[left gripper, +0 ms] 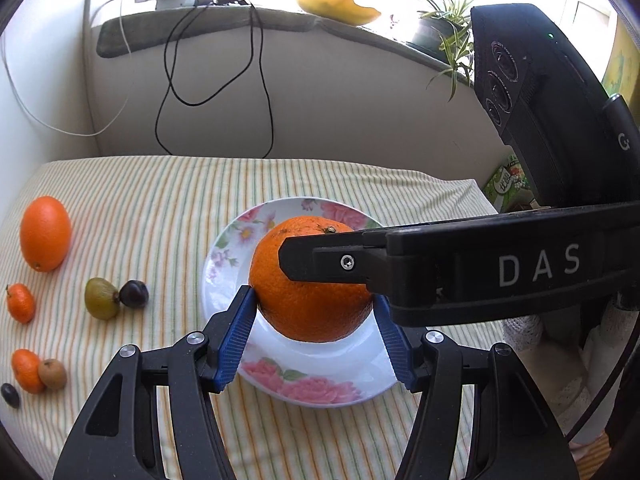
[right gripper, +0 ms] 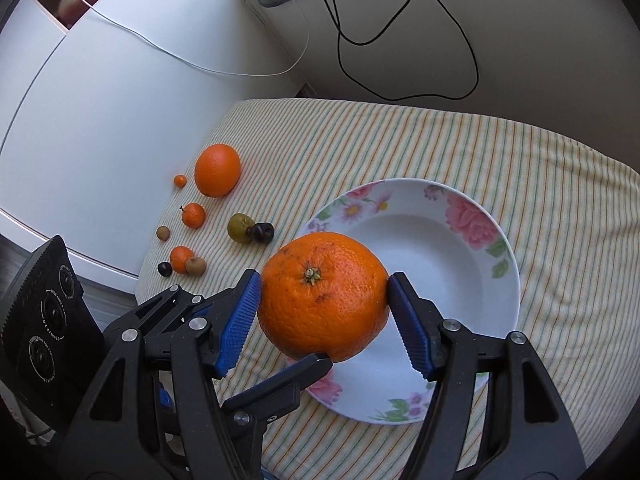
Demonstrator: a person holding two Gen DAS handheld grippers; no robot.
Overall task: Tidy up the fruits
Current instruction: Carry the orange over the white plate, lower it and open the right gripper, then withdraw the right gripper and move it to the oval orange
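A large orange (left gripper: 308, 304) (right gripper: 324, 300) hangs over the near-left part of a white flowered plate (left gripper: 312, 384) (right gripper: 448, 248). Both grippers hold it. My left gripper (left gripper: 314, 296) has its blue pads (left gripper: 236, 336) pressed on the fruit's two sides. My right gripper (right gripper: 325, 280) clamps it crosswise, and one of its black fingers (left gripper: 332, 260) lies across the orange's top. To the left, on the striped cloth (left gripper: 152, 208), lie an oval orange (left gripper: 45, 233) (right gripper: 217, 170), small tangerines (left gripper: 20, 303) (right gripper: 193, 215), a green fruit (left gripper: 102, 298) and a dark plum (left gripper: 134, 294).
More small fruits lie at the cloth's near-left edge: a tangerine (left gripper: 27, 371), a brown fruit (left gripper: 52, 373) and a dark one (left gripper: 10, 395). Black cables (left gripper: 256, 80) hang down the back wall. A potted plant (left gripper: 444, 32) stands on the sill. A white cabinet (right gripper: 100, 100) borders the cloth.
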